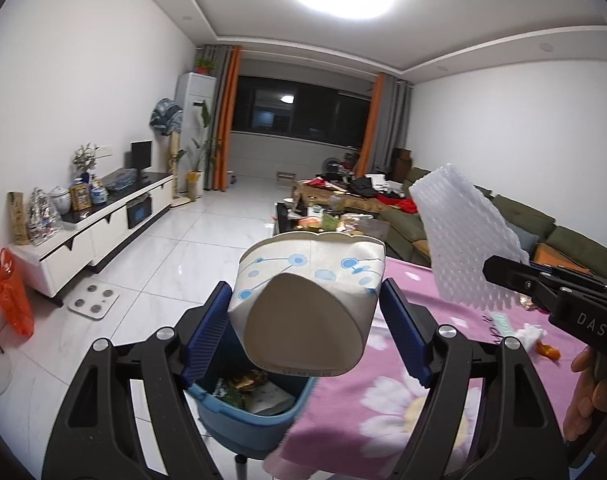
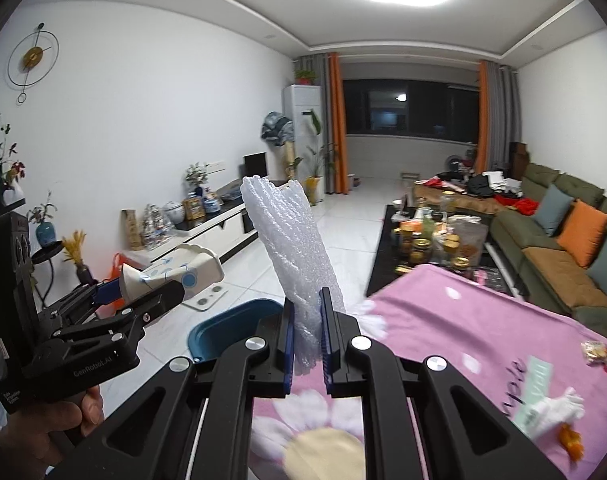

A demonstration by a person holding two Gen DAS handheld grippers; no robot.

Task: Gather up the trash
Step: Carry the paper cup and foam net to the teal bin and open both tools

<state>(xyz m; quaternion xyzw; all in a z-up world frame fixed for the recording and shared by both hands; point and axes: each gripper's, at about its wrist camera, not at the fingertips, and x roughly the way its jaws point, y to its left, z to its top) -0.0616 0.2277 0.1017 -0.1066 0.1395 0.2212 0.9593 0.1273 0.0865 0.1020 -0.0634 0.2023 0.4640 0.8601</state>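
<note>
**Two loads near the bin, both easy to lose**

The left gripper point(image 1: 305, 312) grasps a crushed paper cup point(image 1: 307, 296) across its width, the blue pads pressing its sides, and holds it just above the blue bin point(image 1: 239, 420) that stands on the floor beside the pink blanket point(image 1: 403, 380). The right gripper point(image 2: 307, 340) is clenched on the lower end of a white foam net point(image 2: 291, 248), which sticks up tall and loose above the jaws, over the blanket's edge near the bin.

The cup is already deformed; a softer squeeze or a tilt could let it slide out early, and since it hangs near the bin's blanket-side rim it may land on the blanket or floor. The net is light and springy: on release it may cling to a pad, or catch on the rim and topple out. The two grippers are close together, so a shared approach risks a knock. The bin already holds rubbish, so bulky pieces may sit high. More scraps, white point(image 2: 555, 408) and orange point(image 2: 569, 438), lie on the blanket.
</note>
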